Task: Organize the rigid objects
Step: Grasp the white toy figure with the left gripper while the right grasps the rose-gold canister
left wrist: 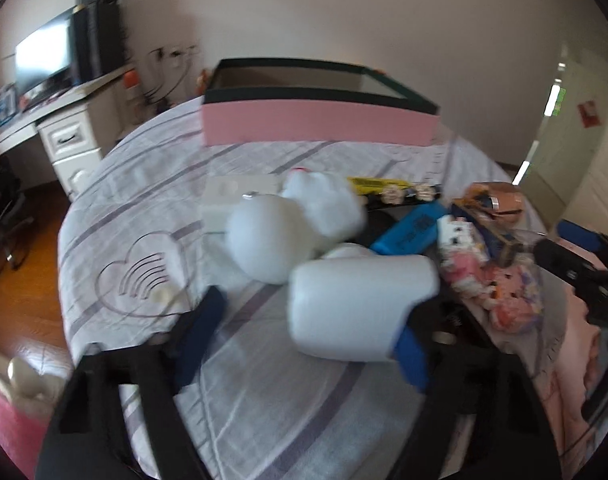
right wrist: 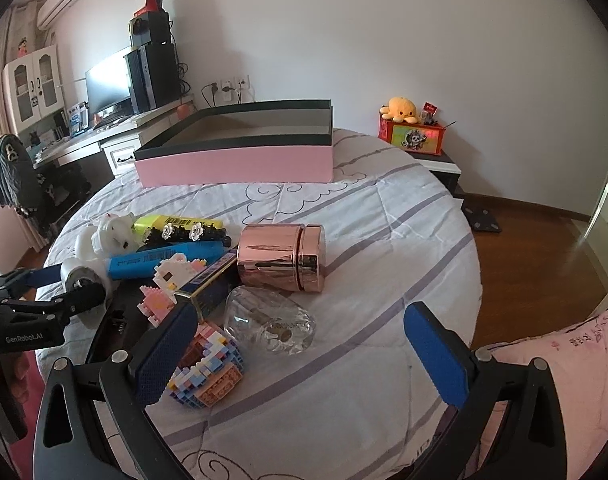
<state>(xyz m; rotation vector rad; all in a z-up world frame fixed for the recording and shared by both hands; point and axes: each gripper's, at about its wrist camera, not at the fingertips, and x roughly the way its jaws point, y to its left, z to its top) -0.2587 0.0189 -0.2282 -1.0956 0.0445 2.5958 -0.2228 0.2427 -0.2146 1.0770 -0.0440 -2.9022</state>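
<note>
A bed [right wrist: 384,240] with a white quilt striped in grey carries everything, under a plain white wall. At the left stands a desk [right wrist: 83,140] with a monitor [right wrist: 105,84]; wood floor [right wrist: 536,248] shows at the right. At the quilt's far edge sits a pink box [right wrist: 231,166], lid off, dark inside.

The clutter lies in a heap near the front: a rose-gold jar [right wrist: 281,258] on its side, a clear bottle [right wrist: 269,322] just before it, a blue marker [right wrist: 163,258], a yellow marker [right wrist: 175,222], and brick toys [right wrist: 207,368].

The left gripper [left wrist: 308,344] has a white bottle [left wrist: 360,304] between its blue pads — the right pad touches the bottle's end, the left pad stands apart from it, so it is not clamped. The view is blurred.

The right gripper [right wrist: 299,352] stands wide and holds nothing — the brick toys are at its left pad, the clear bottle just beyond, between the fingers.
</note>
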